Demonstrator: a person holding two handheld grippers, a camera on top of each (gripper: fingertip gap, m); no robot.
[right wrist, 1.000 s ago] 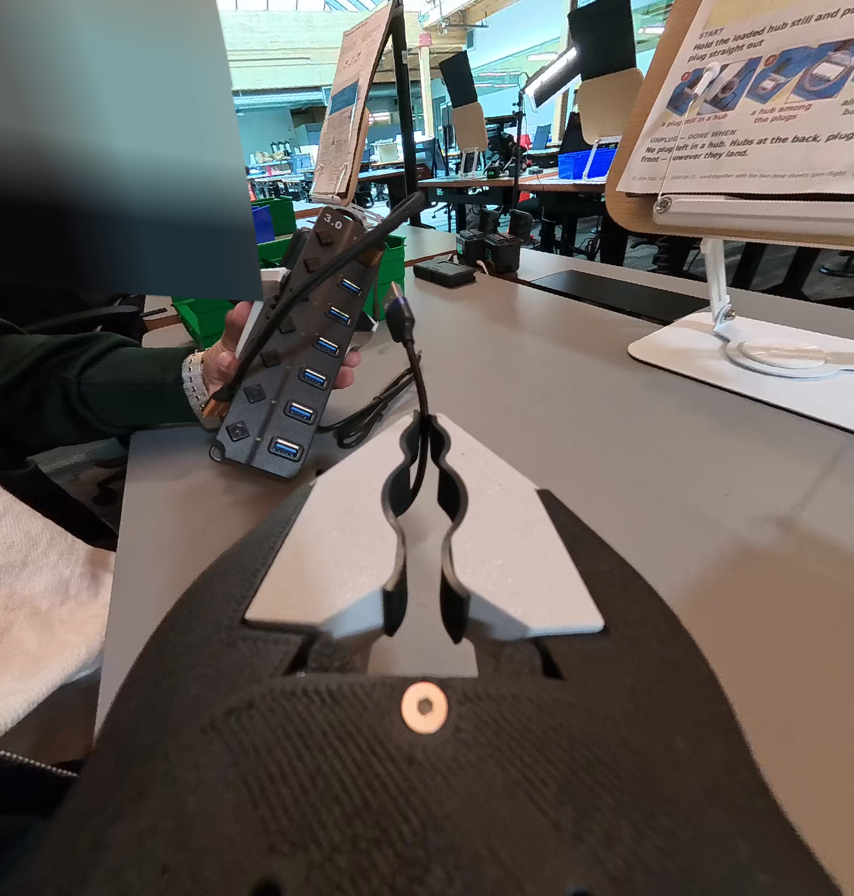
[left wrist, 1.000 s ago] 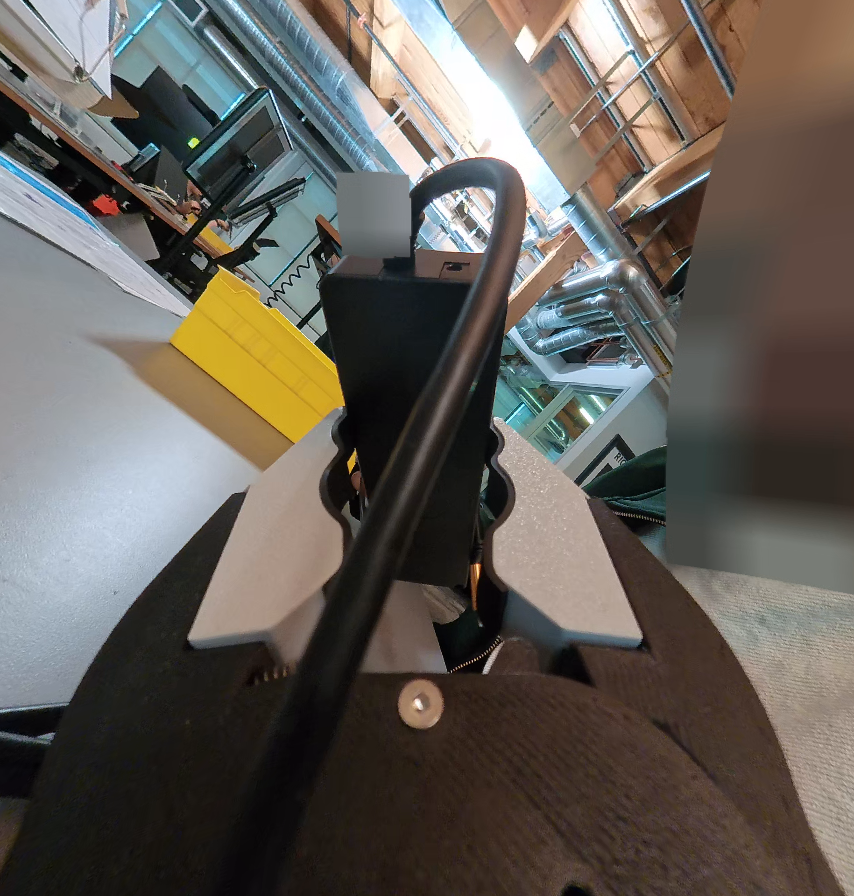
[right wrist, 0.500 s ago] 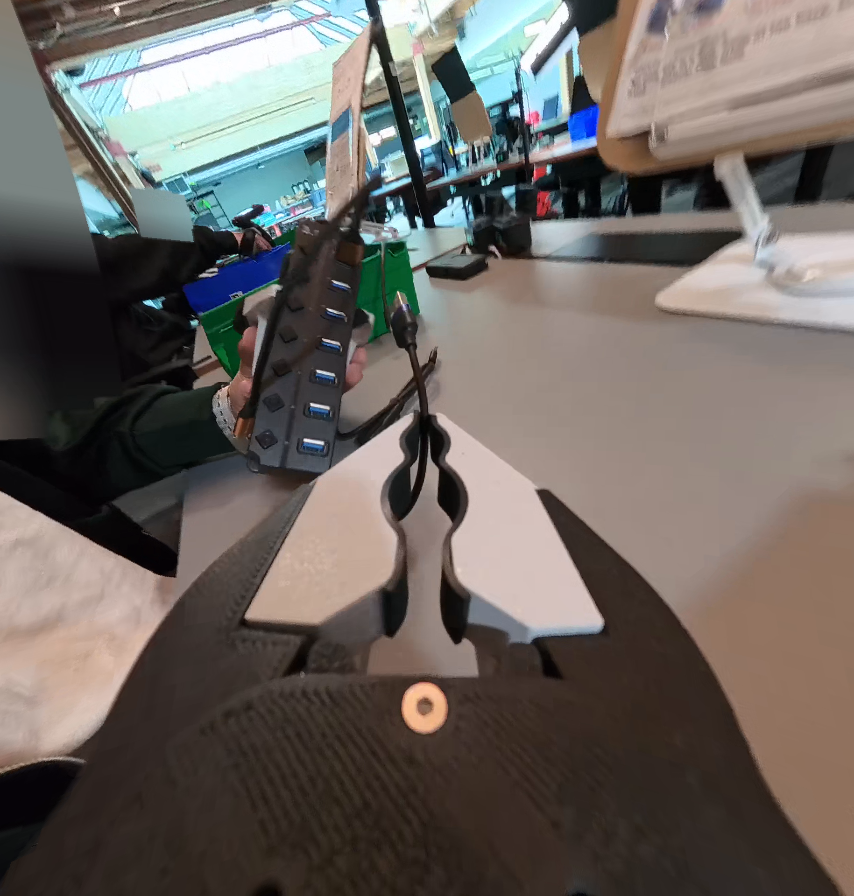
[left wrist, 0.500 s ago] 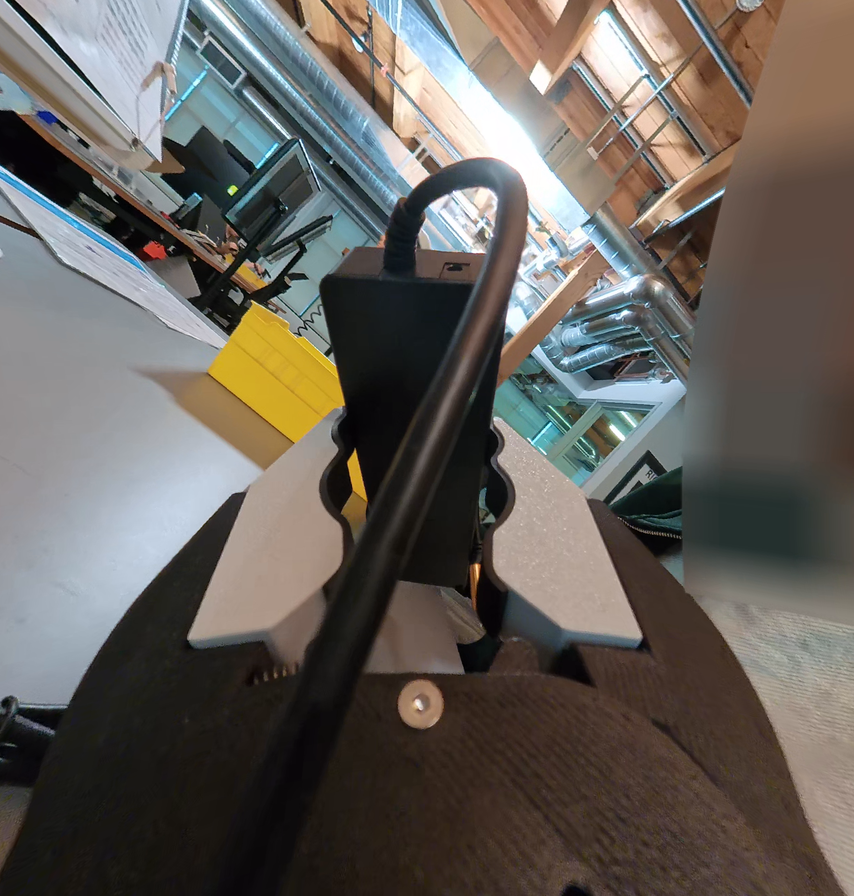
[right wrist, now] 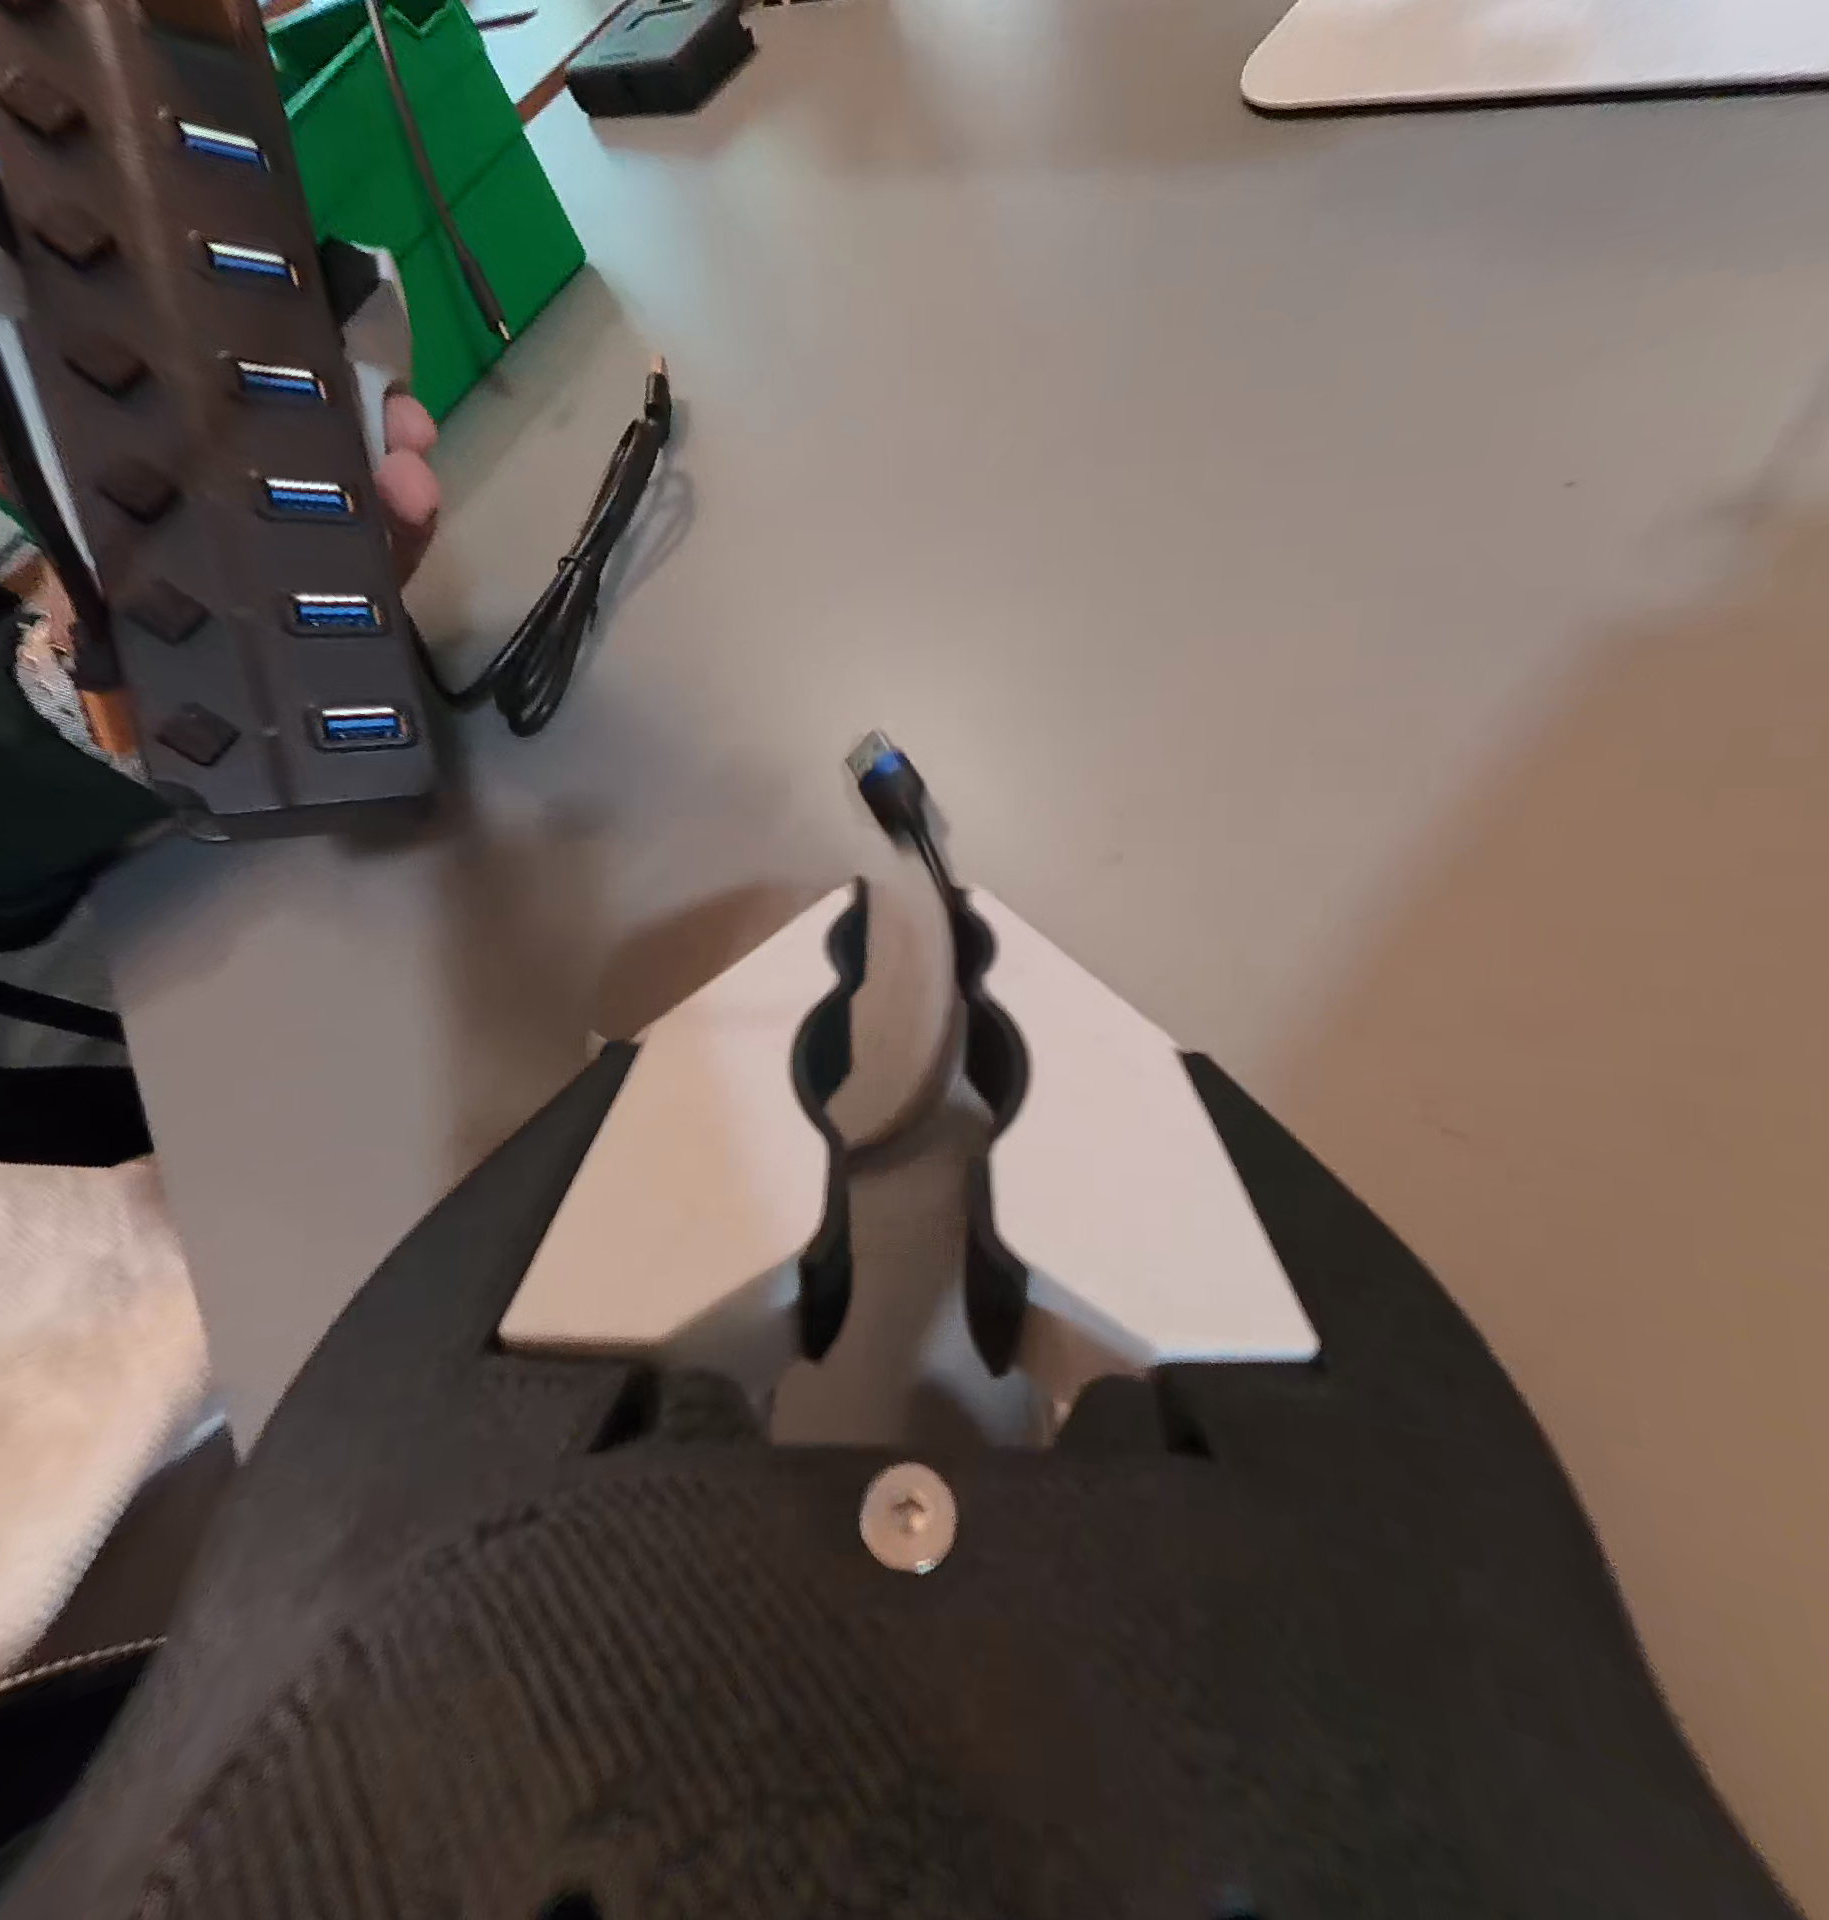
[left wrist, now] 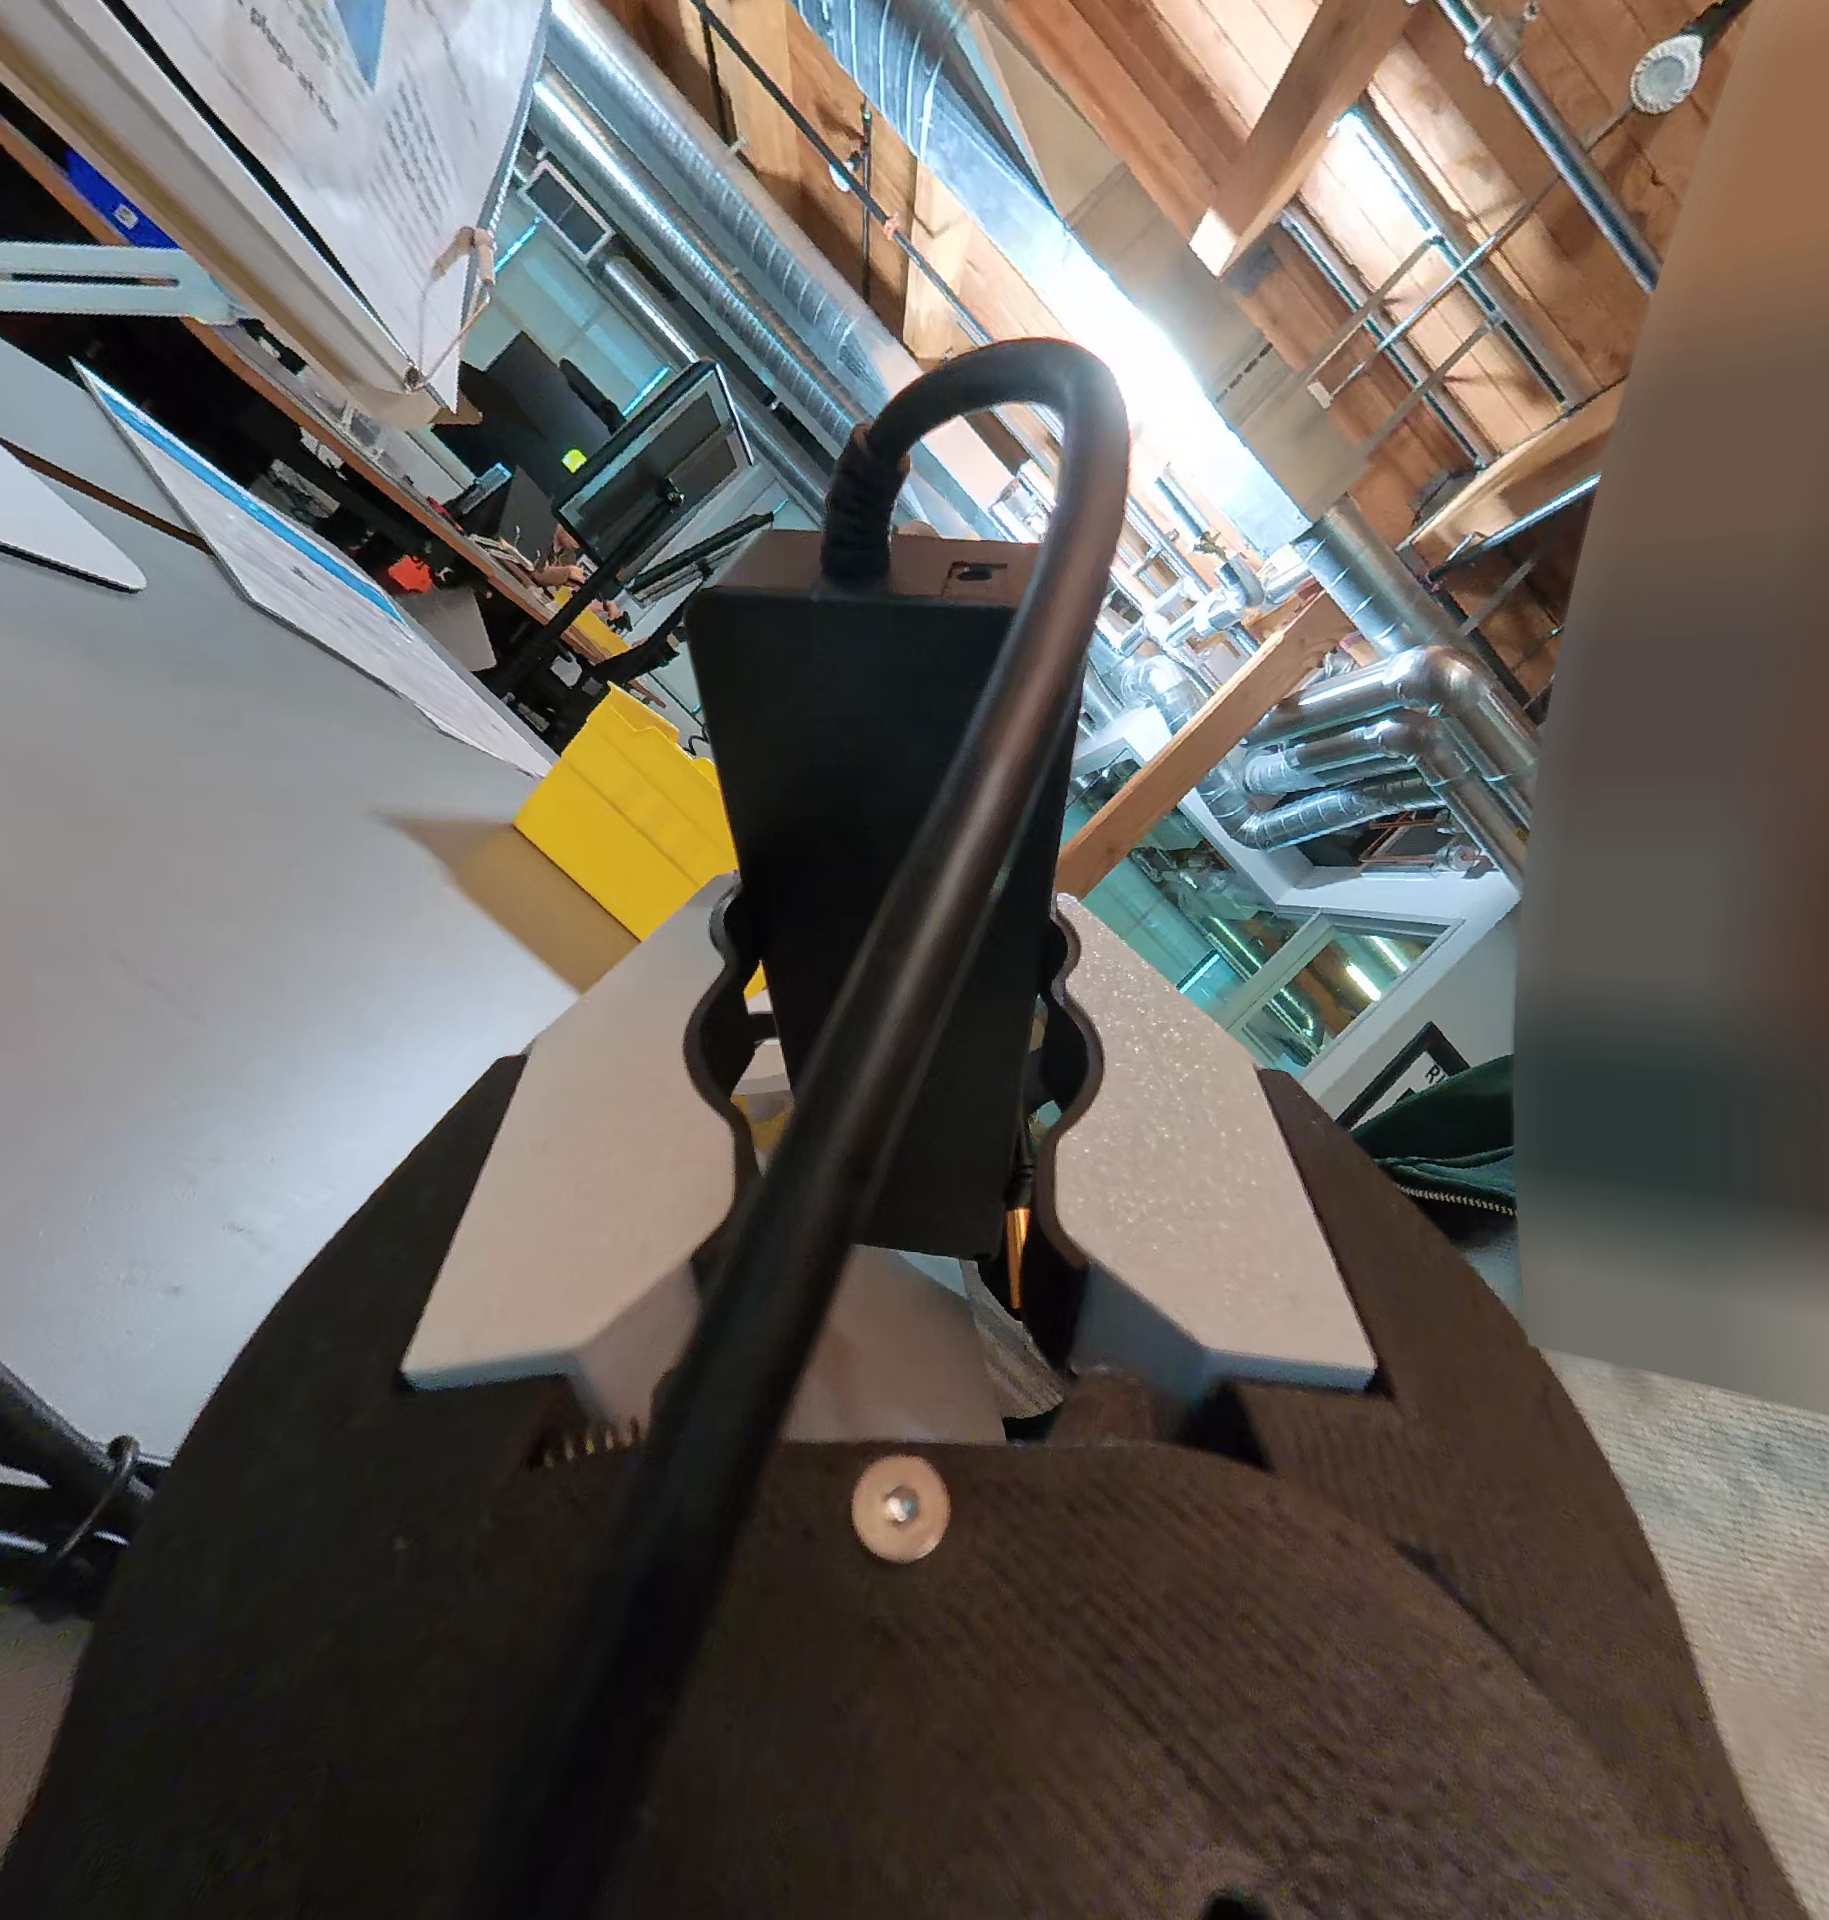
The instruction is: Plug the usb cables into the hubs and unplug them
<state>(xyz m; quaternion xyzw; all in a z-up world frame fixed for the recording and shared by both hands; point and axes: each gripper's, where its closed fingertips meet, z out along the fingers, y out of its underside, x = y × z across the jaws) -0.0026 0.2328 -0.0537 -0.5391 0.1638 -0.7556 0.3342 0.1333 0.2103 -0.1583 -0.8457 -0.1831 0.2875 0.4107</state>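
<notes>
Now left tongs [left wrist: 894, 1049] grip hub [left wrist: 879, 883].

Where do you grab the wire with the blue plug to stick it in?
Pinch the stiff black plug body just behind its metal tip, coming from the wire end. The thin wire bends, so holding there would likely let the plug wobble.

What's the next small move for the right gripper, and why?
Probably close the right gripper on the cable. Its fingers stand apart, the thin cable only lying against one, and the plug is free, away from the hub and its empty ports that the left gripper holds.
</notes>
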